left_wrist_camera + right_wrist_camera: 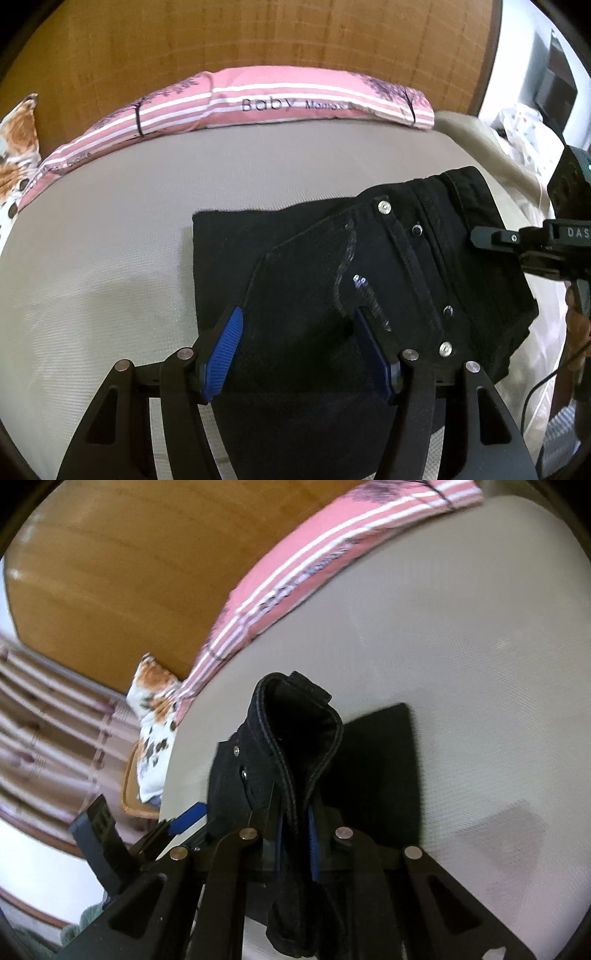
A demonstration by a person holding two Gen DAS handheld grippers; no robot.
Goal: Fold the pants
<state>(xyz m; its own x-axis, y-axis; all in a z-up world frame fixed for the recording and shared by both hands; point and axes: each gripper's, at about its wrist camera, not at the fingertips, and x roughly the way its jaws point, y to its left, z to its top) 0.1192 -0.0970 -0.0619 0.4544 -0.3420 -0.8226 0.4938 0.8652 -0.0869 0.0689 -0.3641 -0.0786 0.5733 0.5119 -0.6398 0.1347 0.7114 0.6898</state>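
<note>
- Left wrist view: the black pants [332,266] are being shown already doubled into a compact rectangle on the bed [110,258], lying in the centre and lower right of the frame, with waistband rivets and a pocket seam facing up.
- The left gripper [295,325] is being held partly open over the pants at the bottom of the frame; no cloth is pinched between its blue pads, so nothing is being gripped.
- The right gripper [491,236] is being seen at the right edge of this view, at the waistband side of the bundle.
- Right wrist view: the right gripper [295,823] is being kept closed on a thick waistband fold, which is being lifted above the flat layer in the centre of the frame.
- The task is judged to be well along: the legs appear folded over, and one more fold of the lifted waistband end, then smoothing, seems left.
- A pink striped pillow [258,103] is lying along the upper part of the frame, apart from the pants.
</note>
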